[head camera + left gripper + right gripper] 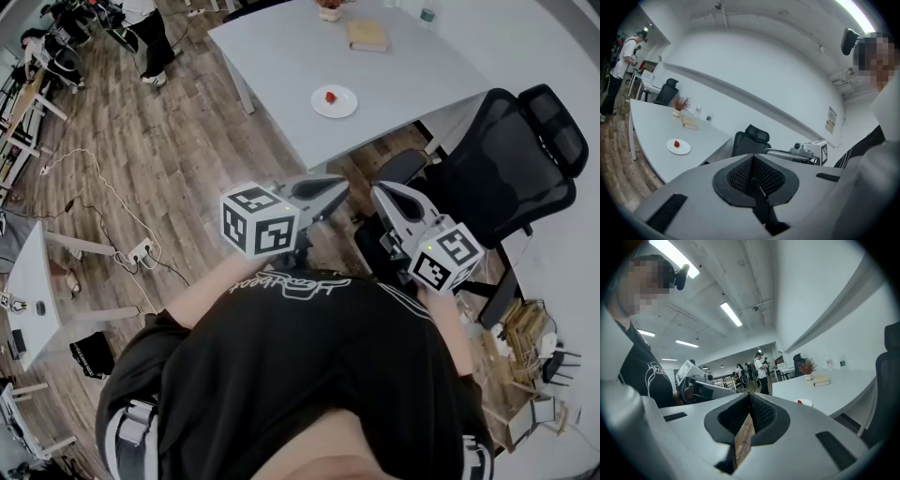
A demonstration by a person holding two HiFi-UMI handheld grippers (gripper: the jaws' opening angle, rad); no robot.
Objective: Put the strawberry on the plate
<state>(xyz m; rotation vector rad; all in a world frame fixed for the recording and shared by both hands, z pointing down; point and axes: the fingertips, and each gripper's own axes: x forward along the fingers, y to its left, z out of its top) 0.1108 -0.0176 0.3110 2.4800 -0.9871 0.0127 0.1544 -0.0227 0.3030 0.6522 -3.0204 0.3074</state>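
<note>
Our left gripper (752,158) has its fingers pressed together on nothing, and our right gripper (749,397) likewise. Both point roughly level, held close before our chest. Well ahead of the fingers, the strawberry (330,97) already sits on the plate (348,104) on the desk (281,56). Nothing seems left to do.

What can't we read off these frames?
- Strawberry on the plate: too small in every view to tell its condition.
- Book: cover print too small, all views.
- Potted plant and bottle: cut off by the head view's top edge.
- Office chair: base hidden behind the right gripper, head view.
</note>
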